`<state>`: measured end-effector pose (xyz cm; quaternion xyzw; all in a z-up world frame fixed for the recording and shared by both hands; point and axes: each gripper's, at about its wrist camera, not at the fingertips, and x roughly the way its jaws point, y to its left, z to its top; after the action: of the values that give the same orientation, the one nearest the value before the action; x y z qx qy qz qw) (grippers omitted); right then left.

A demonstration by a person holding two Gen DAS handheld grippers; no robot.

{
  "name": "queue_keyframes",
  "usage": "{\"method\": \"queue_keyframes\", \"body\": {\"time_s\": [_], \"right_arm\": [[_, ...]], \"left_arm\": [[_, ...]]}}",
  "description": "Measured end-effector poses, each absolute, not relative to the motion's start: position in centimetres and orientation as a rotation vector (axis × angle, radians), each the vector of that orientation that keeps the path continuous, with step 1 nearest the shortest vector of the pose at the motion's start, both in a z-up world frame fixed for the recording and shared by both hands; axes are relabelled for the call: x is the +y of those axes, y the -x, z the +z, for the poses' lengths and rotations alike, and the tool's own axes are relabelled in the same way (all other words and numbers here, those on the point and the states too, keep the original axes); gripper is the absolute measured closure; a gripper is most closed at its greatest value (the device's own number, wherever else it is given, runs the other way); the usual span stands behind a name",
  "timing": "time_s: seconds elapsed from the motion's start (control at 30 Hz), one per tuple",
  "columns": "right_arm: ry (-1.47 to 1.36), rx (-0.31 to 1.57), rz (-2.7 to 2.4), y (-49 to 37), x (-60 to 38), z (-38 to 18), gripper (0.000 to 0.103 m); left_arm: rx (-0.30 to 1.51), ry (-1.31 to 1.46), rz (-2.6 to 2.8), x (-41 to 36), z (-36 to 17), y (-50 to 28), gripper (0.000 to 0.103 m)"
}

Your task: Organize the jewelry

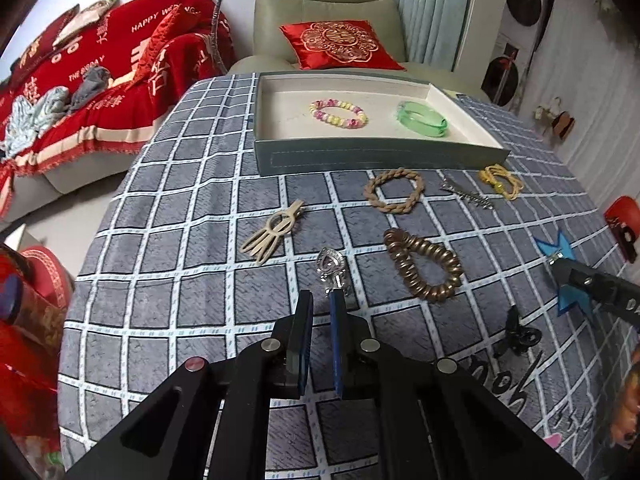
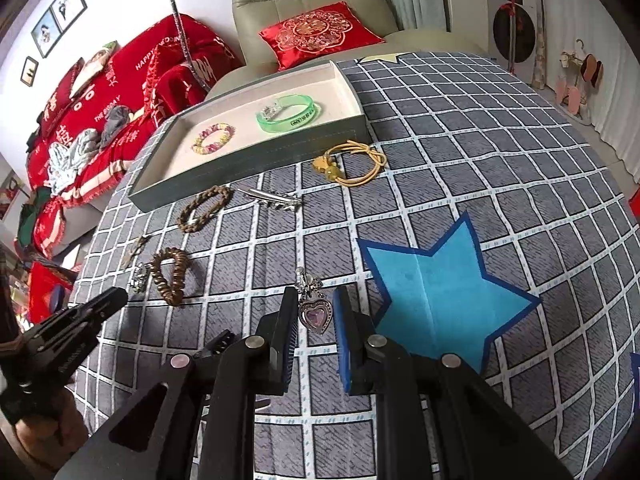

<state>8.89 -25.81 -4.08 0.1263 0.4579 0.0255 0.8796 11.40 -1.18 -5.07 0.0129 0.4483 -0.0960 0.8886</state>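
Note:
A grey tray [image 1: 360,156] with a cream inside holds a pastel bead bracelet [image 1: 338,113] and a green bangle [image 1: 422,119]; the right wrist view shows the tray's front wall [image 2: 256,160] too. My left gripper [image 1: 321,300] is open, just short of a silver heart pendant [image 1: 331,266] on the checked cloth. My right gripper [image 2: 315,300] is open with a pink heart pendant [image 2: 315,314] lying between its fingers on the cloth, not clamped. Loose on the cloth lie a braided tan bracelet [image 1: 394,191], a bronze coil bracelet [image 1: 424,264], a beige hair clip [image 1: 274,232], a silver clip [image 2: 272,199] and a yellow cord bracelet [image 2: 352,164].
A black claw clip [image 1: 520,336] lies at the right. A blue star patch [image 2: 440,292] marks the cloth beside my right gripper. A green armchair with a red cushion [image 1: 340,44] stands behind the table. A red-covered sofa [image 1: 80,88] is at the left.

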Motion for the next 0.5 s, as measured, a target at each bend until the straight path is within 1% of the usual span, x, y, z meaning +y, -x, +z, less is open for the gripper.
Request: {"method": "queue_keyframes", "body": {"time_s": [0.07, 0.1, 0.13, 0.17, 0.2, 0.23, 0.5], "right_arm": [[-0.267, 0.949, 0.06, -8.7, -25.7, -3.9, 0.084], [-0.269, 0.947, 0.062, -8.7, -25.7, -3.8, 0.084], [-0.273, 0.943, 0.065, -8.6, -25.7, -3.7, 0.084], [-0.275, 0.939, 0.067, -8.5, -25.7, -3.6, 0.084], [-0.278, 0.935, 0.068, -8.4, -25.7, -3.5, 0.084], [-0.281, 0.931, 0.069, -8.4, -25.8, -3.4, 0.084], [-0.295, 0.917, 0.076, -7.9, -25.9, -3.1, 0.084]], "left_arm": [[0.92, -0.048, -0.188, -1.2, -5.0, -11.2, 0.078], [0.917, -0.054, -0.185, -1.2, -5.0, -11.1, 0.062], [0.917, -0.054, -0.181, -1.0, -4.9, -11.0, 0.006], [0.911, -0.058, -0.151, -0.8, -4.7, -10.9, 0.0], [0.87, -0.067, -0.128, -0.7, -4.4, -10.6, 0.0], [0.866, -0.08, -0.129, -0.7, -4.3, -10.6, 0.0], [0.908, -0.124, -0.111, -1.8, -6.3, -12.3, 0.0]]}}
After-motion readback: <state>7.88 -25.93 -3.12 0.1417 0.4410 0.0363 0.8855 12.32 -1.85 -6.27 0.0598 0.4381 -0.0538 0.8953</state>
